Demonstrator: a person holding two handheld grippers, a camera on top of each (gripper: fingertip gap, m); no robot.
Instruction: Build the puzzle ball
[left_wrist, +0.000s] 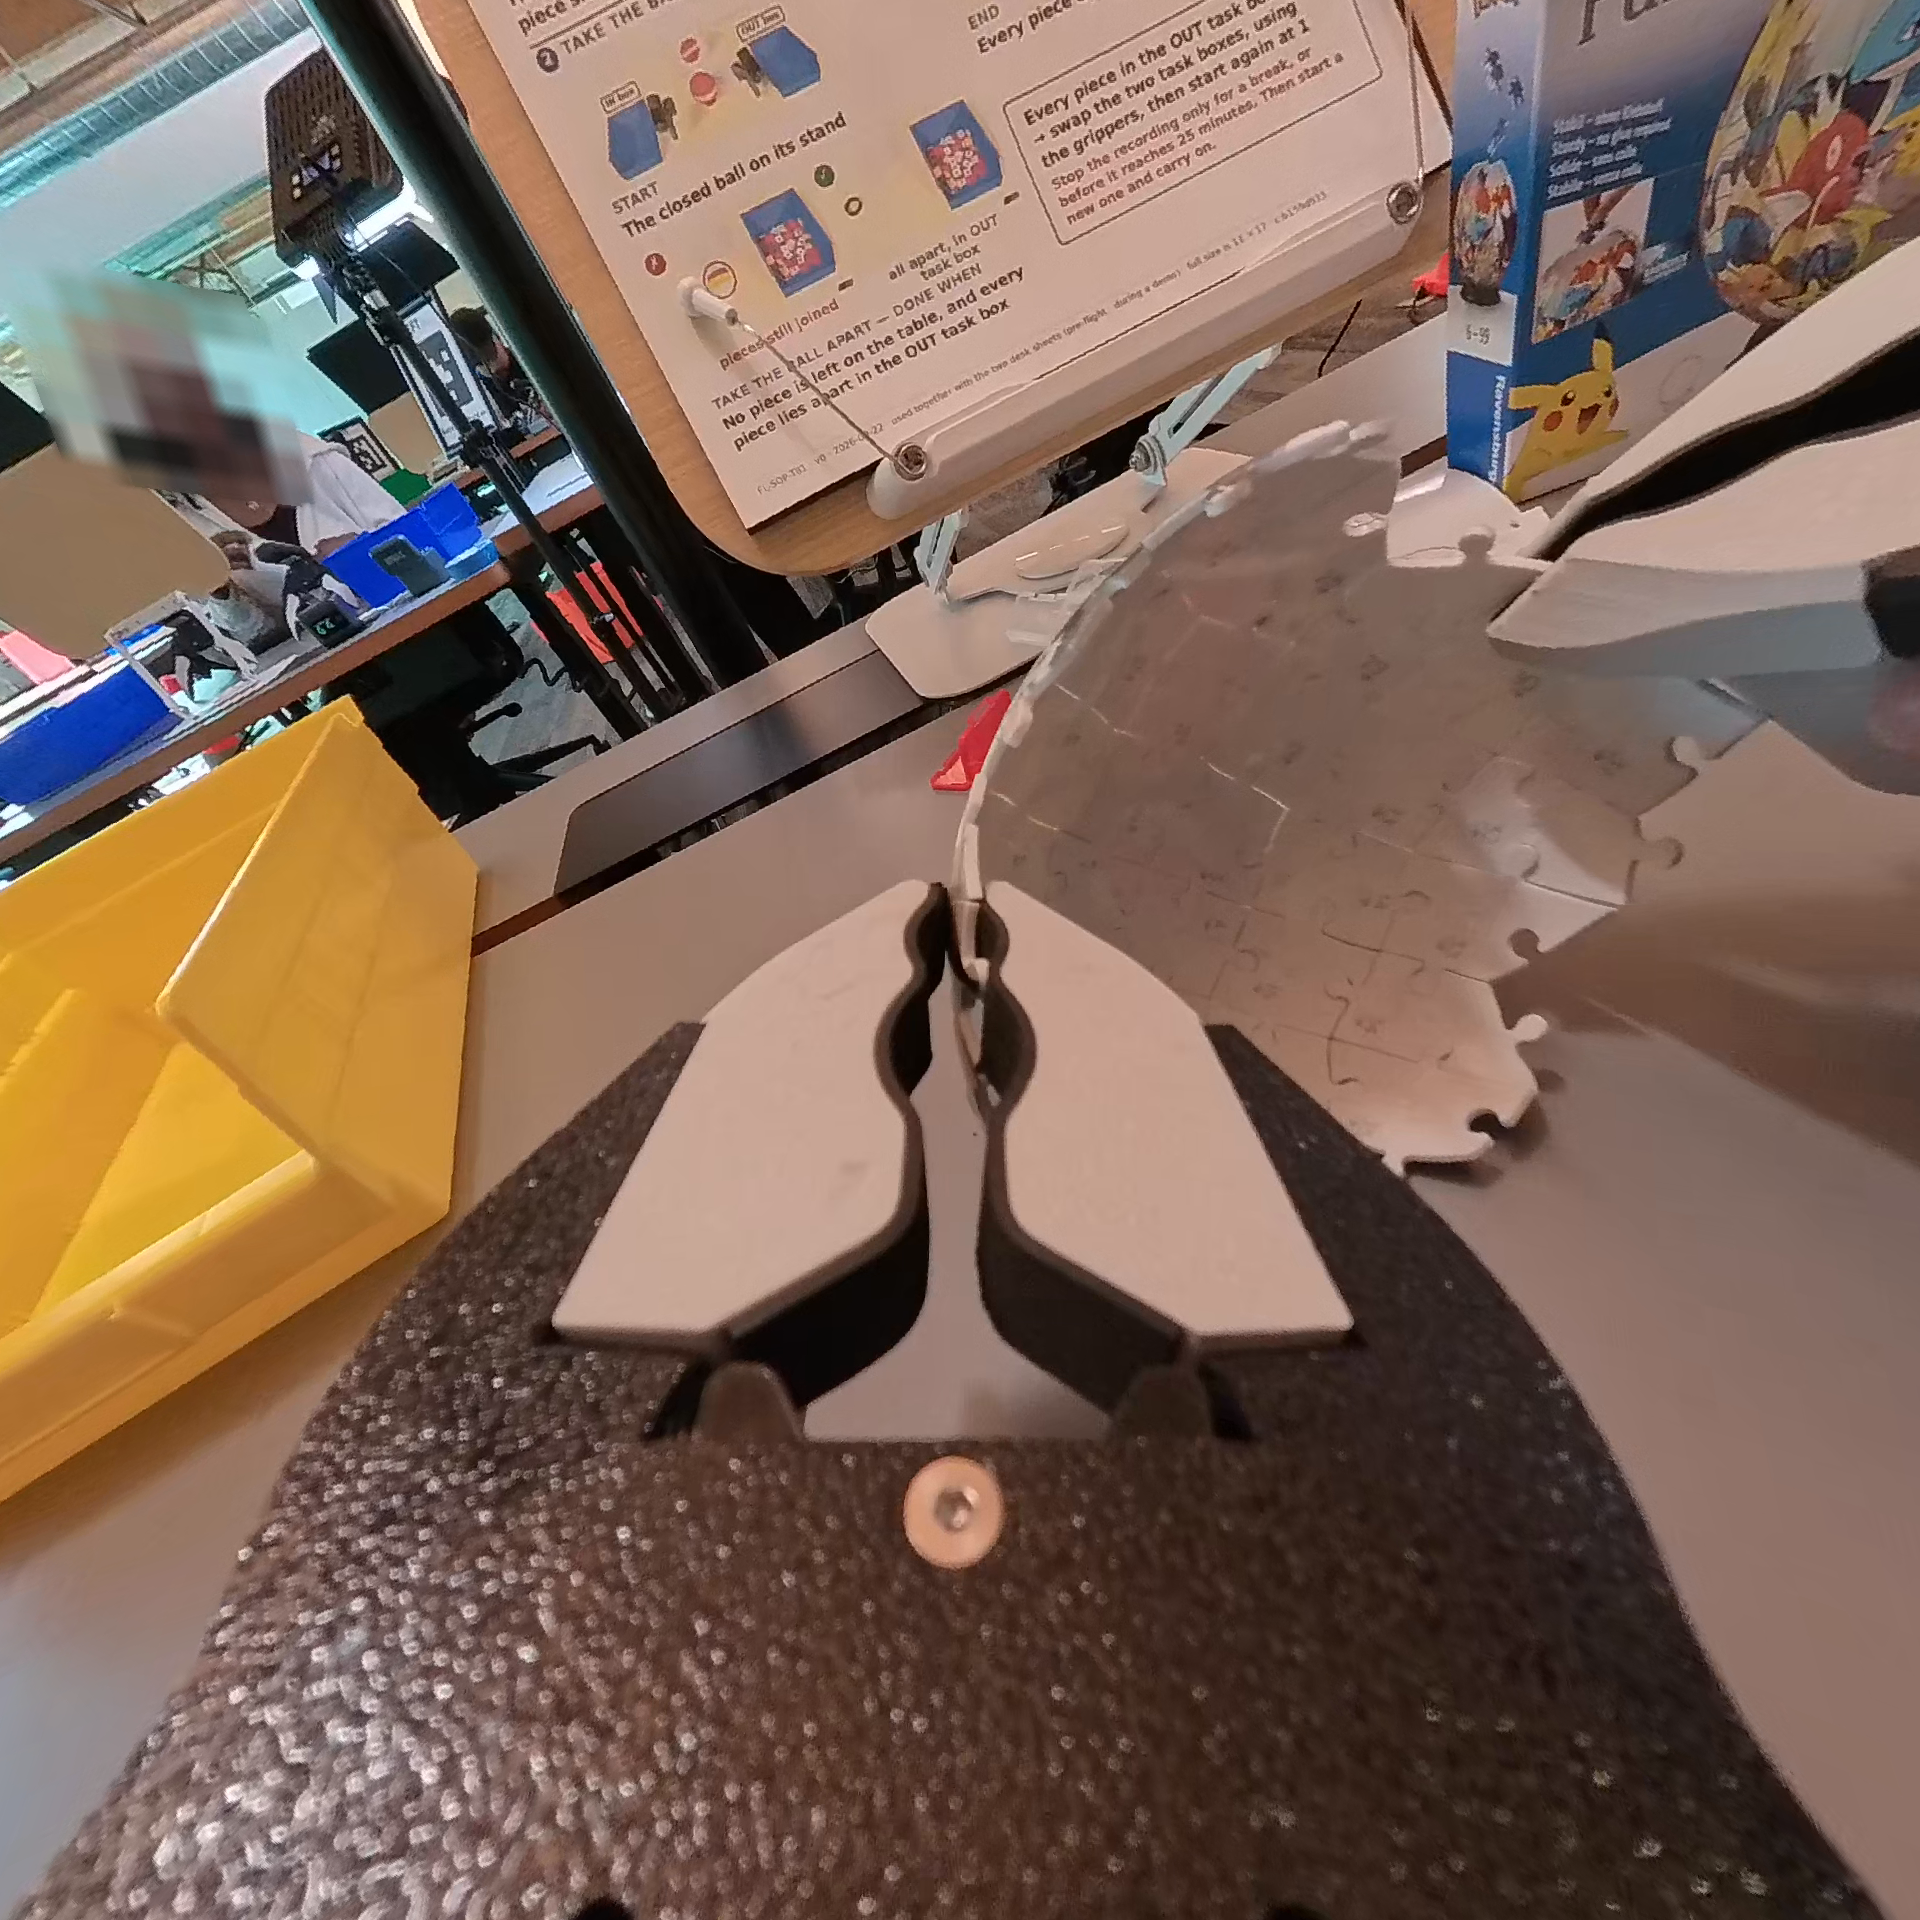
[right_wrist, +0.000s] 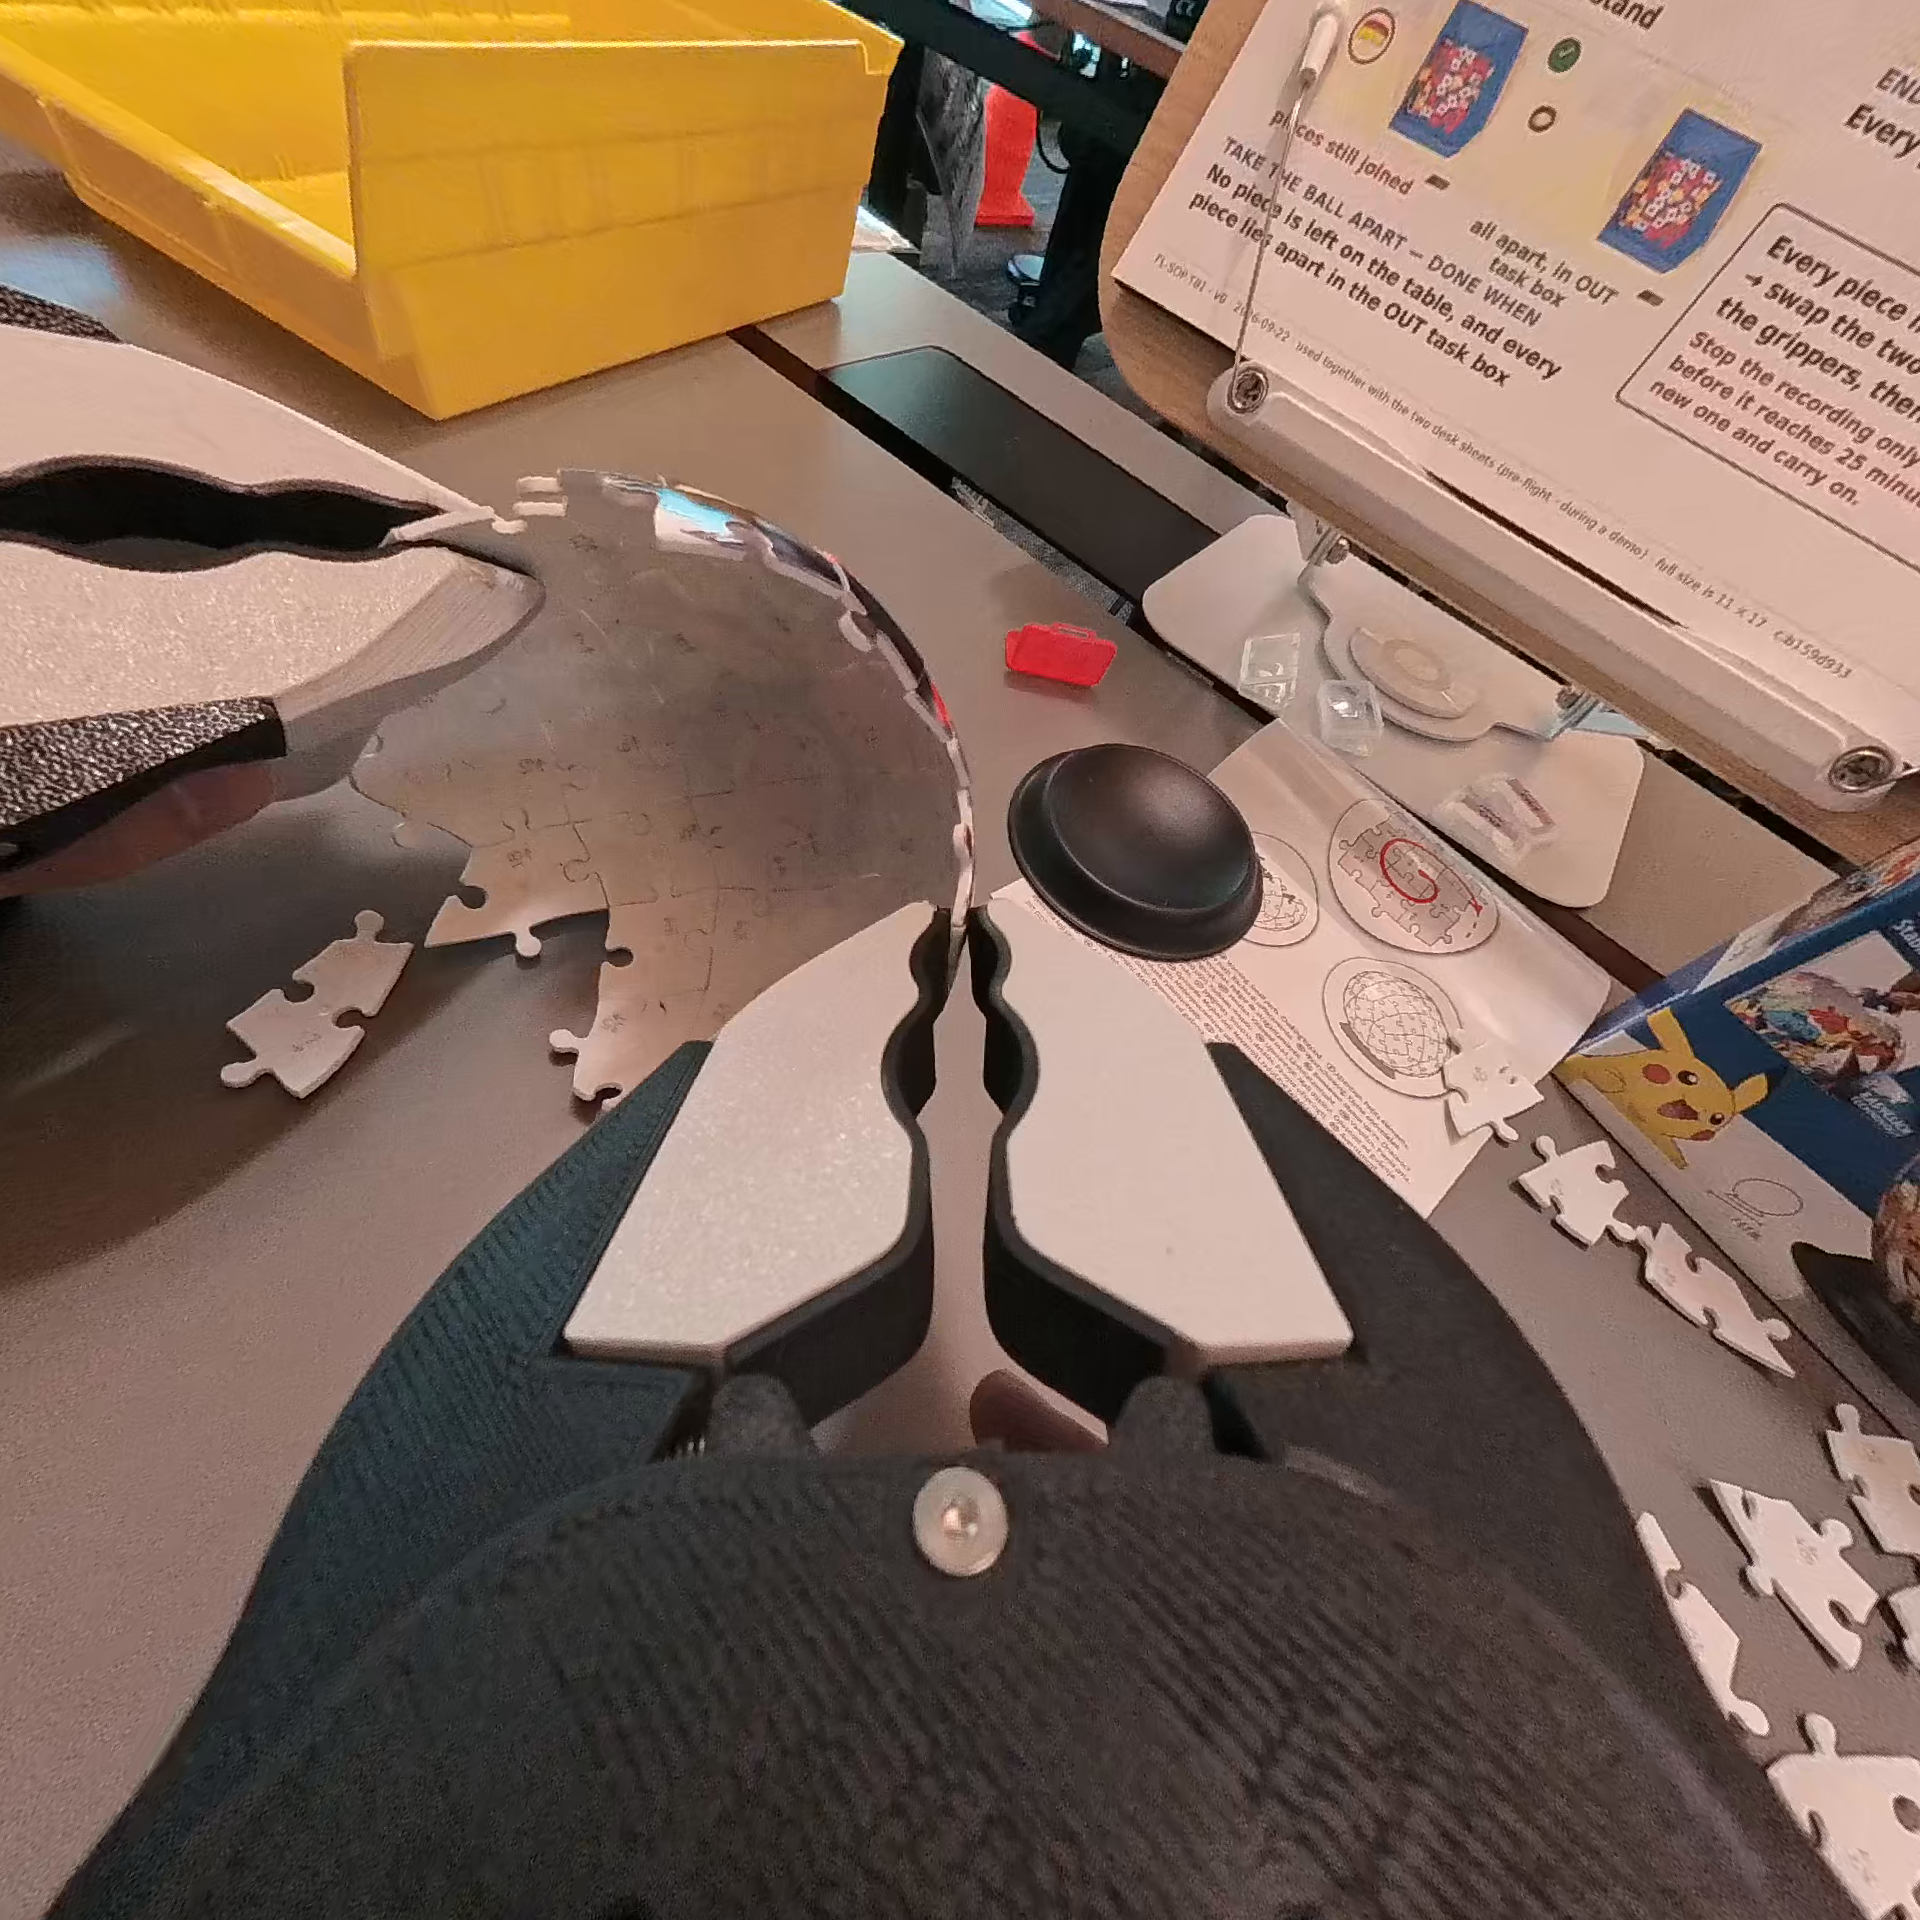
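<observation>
status: partial. the curved shell of joined pieces stands on the tabletop, both tongs clamped on its rim: left tongs, right tongs. loose pieces near right remain unfitted; black stand unused.

Lab: tripods, instruction board

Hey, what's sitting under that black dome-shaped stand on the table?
The black stand rests on one end of a printed instruction sheet with puzzle-ball diagrams. Whatever is printed directly beneath the stand is covered.
</observation>
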